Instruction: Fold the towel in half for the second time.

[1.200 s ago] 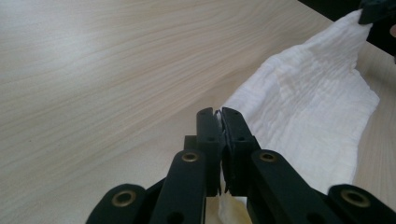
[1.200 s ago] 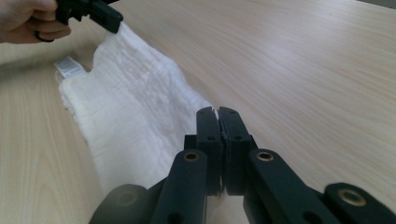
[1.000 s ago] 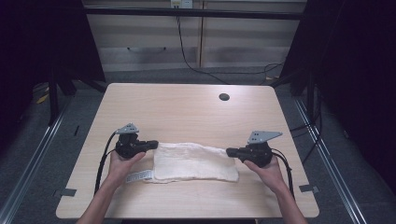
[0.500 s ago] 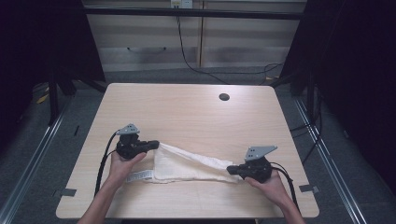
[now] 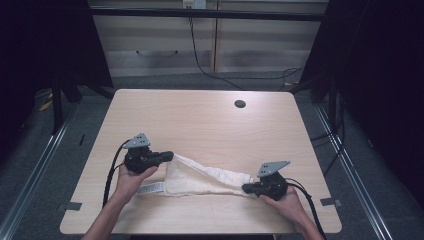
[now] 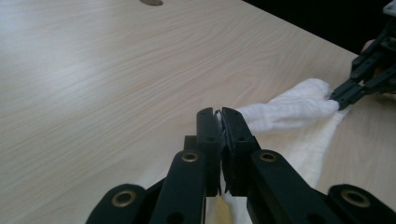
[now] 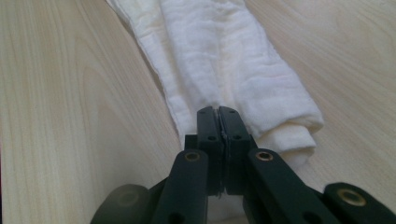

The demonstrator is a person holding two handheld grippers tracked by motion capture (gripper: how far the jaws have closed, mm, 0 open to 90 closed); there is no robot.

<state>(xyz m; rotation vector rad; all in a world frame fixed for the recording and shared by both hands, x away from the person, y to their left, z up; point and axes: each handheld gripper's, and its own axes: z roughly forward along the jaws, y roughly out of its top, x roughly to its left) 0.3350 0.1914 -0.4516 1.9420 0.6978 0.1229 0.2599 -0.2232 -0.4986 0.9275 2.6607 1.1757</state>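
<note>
Low in the frame, the right gripper [image 5: 248, 188] pinches one end of the white towel [image 5: 210, 177], jaws clamped on it. The towel stretches up-left to the left gripper [image 5: 169, 156], likewise clamped on its other end. Beyond, bare wooden table [image 5: 200, 115].

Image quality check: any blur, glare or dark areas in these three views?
High view: table evenly lit, surroundings near black, white towel slightly soft. Left gripper view: glare on far tabletop, near jaw bases blurred. Right gripper view: towel sharp, gripper's lower links out of focus.
</note>
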